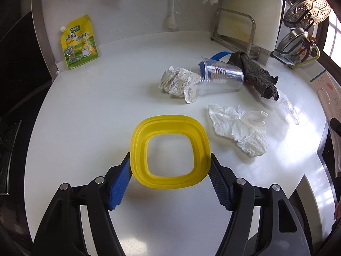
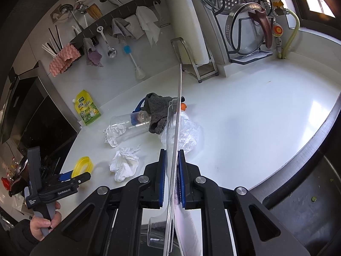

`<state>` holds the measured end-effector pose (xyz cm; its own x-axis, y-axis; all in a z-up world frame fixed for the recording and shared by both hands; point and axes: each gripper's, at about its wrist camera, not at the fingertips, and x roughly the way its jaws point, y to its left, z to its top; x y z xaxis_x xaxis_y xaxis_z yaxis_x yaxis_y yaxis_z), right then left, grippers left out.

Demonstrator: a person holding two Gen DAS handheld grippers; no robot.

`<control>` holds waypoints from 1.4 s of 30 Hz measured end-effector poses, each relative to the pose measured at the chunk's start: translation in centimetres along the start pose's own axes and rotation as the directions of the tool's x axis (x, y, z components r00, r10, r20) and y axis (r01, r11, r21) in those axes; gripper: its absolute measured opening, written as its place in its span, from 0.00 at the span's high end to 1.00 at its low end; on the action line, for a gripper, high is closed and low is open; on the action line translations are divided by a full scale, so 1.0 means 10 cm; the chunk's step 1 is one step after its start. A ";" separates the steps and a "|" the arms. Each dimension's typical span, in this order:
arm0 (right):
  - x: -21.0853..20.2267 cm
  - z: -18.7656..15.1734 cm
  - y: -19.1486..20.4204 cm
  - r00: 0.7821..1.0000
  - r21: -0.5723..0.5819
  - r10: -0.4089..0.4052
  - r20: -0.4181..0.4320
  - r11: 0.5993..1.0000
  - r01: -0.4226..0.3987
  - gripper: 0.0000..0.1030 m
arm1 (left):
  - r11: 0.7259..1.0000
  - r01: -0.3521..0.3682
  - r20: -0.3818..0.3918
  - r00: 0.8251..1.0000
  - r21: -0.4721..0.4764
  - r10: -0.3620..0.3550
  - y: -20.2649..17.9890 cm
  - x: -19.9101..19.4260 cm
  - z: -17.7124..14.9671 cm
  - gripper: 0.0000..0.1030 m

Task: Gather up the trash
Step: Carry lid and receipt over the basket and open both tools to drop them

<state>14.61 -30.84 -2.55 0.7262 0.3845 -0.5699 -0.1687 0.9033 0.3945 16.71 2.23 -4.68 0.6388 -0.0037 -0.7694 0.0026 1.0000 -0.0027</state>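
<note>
Yellow lid ring (image 1: 170, 153) sits between your left tool (image 1: 170, 171) pads, both pads at its rim: clamped, low over white desk (image 1: 96, 106). Step: lifting first trash piece. Next, carry it off; bin not in view. Remaining rightward: crumpled paper (image 1: 181, 83), clear cup (image 1: 221, 79), tissue (image 1: 243, 128). Right tool (image 2: 171, 175) clamped on clear plastic sheet (image 2: 178, 115).

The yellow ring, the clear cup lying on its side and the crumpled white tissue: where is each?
Yellow ring (image 1: 139, 143): left wrist view, on its left band.
Clear cup (image 1: 221, 79): left wrist view, mid wall.
White tissue (image 1: 245, 132): left wrist view, its centre.
</note>
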 end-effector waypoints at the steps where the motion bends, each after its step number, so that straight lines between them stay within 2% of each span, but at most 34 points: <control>1: -0.04 -0.03 0.04 1.000 -0.006 -0.003 0.000 1.000 0.003 0.89 | 1.000 -0.002 0.008 1.000 0.005 0.002 0.01 -0.06 -0.03 0.35; 6: -0.31 -0.25 0.25 1.000 -0.022 -0.021 0.004 1.000 0.021 0.89 | 1.000 0.009 0.047 0.999 0.021 -0.010 0.00 -0.37 -0.27 0.35; 10: -0.57 -0.50 0.43 0.999 -0.023 -0.039 0.011 0.999 0.040 0.89 | 0.998 0.038 0.084 0.996 0.054 -0.042 -0.18 -0.63 -0.49 0.35; 16: -0.88 -1.01 0.73 0.999 -0.018 -0.050 -0.017 0.999 0.050 0.89 | 0.989 0.076 0.158 0.983 0.127 -0.095 -0.49 -1.02 -0.84 0.35; 20: -1.02 -1.38 0.88 0.996 -0.022 -0.081 -0.042 0.997 0.080 0.89 | 0.984 0.084 0.173 0.979 0.155 -0.111 -0.61 -1.14 -1.08 0.35; 27: -1.09 -1.95 0.88 0.983 0.000 -0.152 -0.102 0.988 0.153 0.89 | 0.980 0.126 0.124 0.981 0.157 -0.146 -0.70 -1.13 -1.46 0.35; 36: -1.06 -2.23 0.95 0.961 -0.078 -0.250 -0.116 0.967 0.243 0.89 | 0.974 0.151 0.053 0.985 0.171 -0.162 -0.82 -1.01 -1.75 0.35; 42: -0.92 -2.35 0.90 0.949 -0.091 -0.266 -0.170 0.963 0.253 0.89 | 0.972 0.157 -0.008 0.987 0.173 -0.158 -0.86 -0.84 -1.86 0.35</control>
<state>-9.28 -21.83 -10.68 0.6206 0.1574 -0.7682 -0.0389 0.9846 0.1703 -3.00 -6.37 -10.04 0.6238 -0.1621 -0.7646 0.2362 0.9716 -0.0133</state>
